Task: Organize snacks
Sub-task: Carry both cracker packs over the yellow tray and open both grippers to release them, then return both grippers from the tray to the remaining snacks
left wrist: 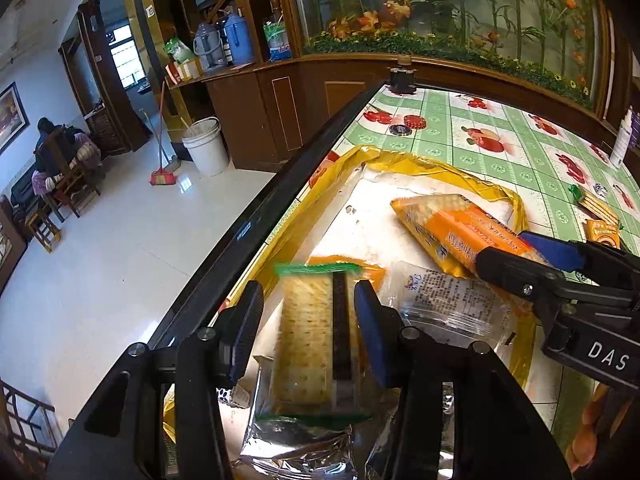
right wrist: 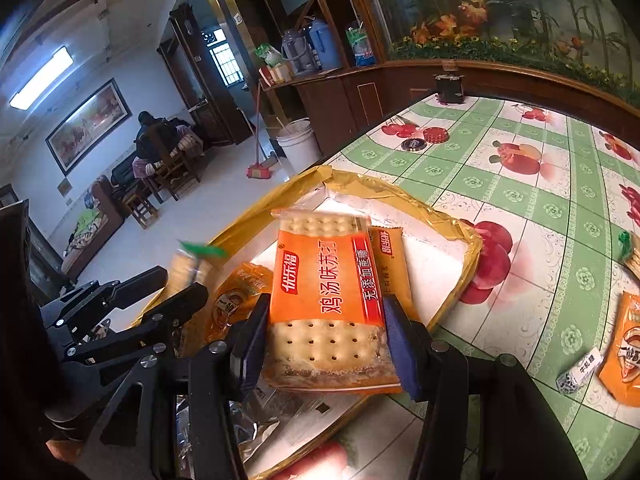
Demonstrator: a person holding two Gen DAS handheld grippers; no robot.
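Here the orange cracker pack (right wrist: pixel 326 304) sits clamped between the right hand-held gripper (right wrist: pixel 326 344)

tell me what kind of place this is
Most likely a lived-in family home: a fruit-print tablecloth on the table, thermos flasks on a wooden cabinet, and a broom beside a white bucket.

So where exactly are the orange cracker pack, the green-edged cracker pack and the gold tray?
orange cracker pack (right wrist: pixel 326 280), right wrist view, on its orange label.
green-edged cracker pack (left wrist: pixel 308 336), left wrist view, on the crackers showing through the clear wrapper.
gold tray (right wrist: pixel 400 190), right wrist view, on its far rim.
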